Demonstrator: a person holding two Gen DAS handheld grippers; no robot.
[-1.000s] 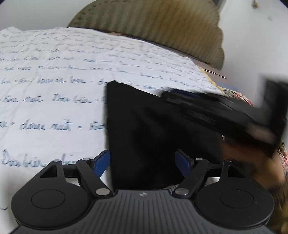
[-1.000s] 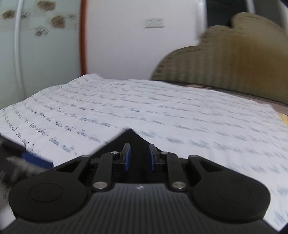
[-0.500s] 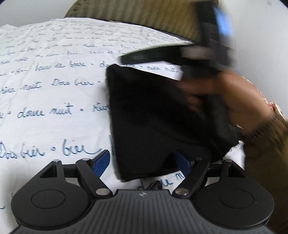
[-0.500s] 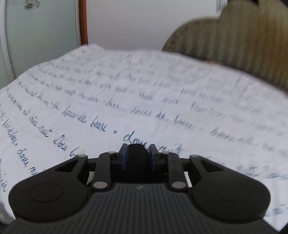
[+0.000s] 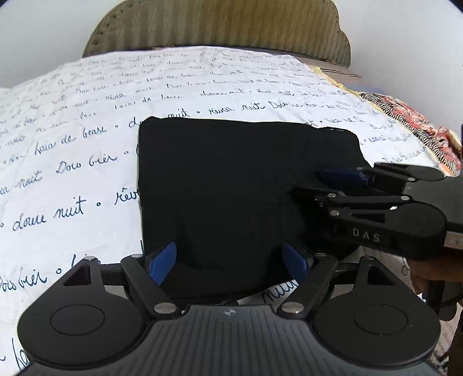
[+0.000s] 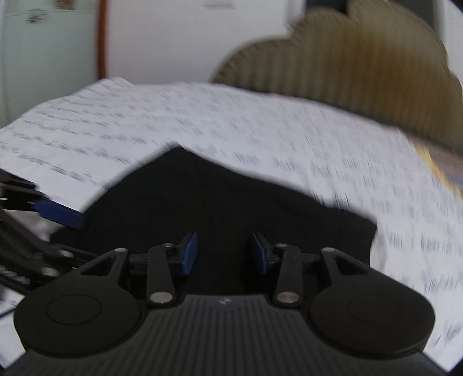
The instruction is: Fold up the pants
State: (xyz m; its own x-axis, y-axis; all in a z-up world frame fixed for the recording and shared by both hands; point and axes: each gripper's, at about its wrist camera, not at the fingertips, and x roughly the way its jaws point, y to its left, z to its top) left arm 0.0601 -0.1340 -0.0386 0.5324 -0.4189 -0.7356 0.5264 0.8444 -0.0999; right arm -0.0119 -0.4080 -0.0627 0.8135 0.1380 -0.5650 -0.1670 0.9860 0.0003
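Observation:
The black pants (image 5: 231,179) lie folded into a flat, roughly square bundle on the white bed sheet (image 5: 86,144) printed with blue handwriting. My left gripper (image 5: 230,261) is open and empty, its blue pads on either side of the bundle's near edge. My right gripper (image 5: 312,182) reaches in from the right over the bundle's right side. In the right wrist view the right gripper (image 6: 224,251) is open and empty above the pants (image 6: 231,202). The left gripper's blue fingertip (image 6: 62,215) shows at the left edge there.
An olive ribbed headboard (image 5: 220,26) stands at the far end of the bed, also in the right wrist view (image 6: 361,78). A patterned red and black cloth (image 5: 411,115) lies along the bed's right edge. White wall lies behind.
My right gripper was shut on the pants' fabric and carrying it over; it has now opened and let go, and the fold lies flat. My left gripper stayed open.

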